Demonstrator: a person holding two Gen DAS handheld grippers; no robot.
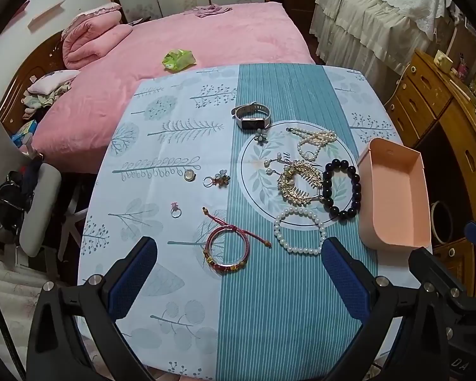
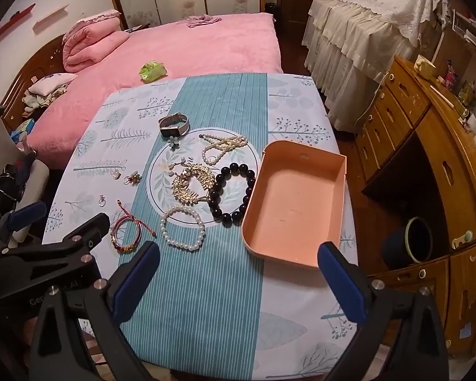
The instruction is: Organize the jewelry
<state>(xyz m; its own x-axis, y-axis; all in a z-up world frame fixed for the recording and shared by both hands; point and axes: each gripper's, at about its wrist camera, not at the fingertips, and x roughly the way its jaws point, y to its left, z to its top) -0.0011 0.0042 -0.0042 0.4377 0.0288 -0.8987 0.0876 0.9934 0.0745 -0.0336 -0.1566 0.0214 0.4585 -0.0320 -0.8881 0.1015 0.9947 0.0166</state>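
On the left gripper (image 2: 31, 231) body, partial lettering "Geo…AI" shows

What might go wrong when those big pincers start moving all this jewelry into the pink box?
The gold hair comb lies tangled against the black bead bracelet, so lifting one may drag the other. The small rings look hard for wide pads to pinch. The pink box sits near the table edge; a nudge might tip it.
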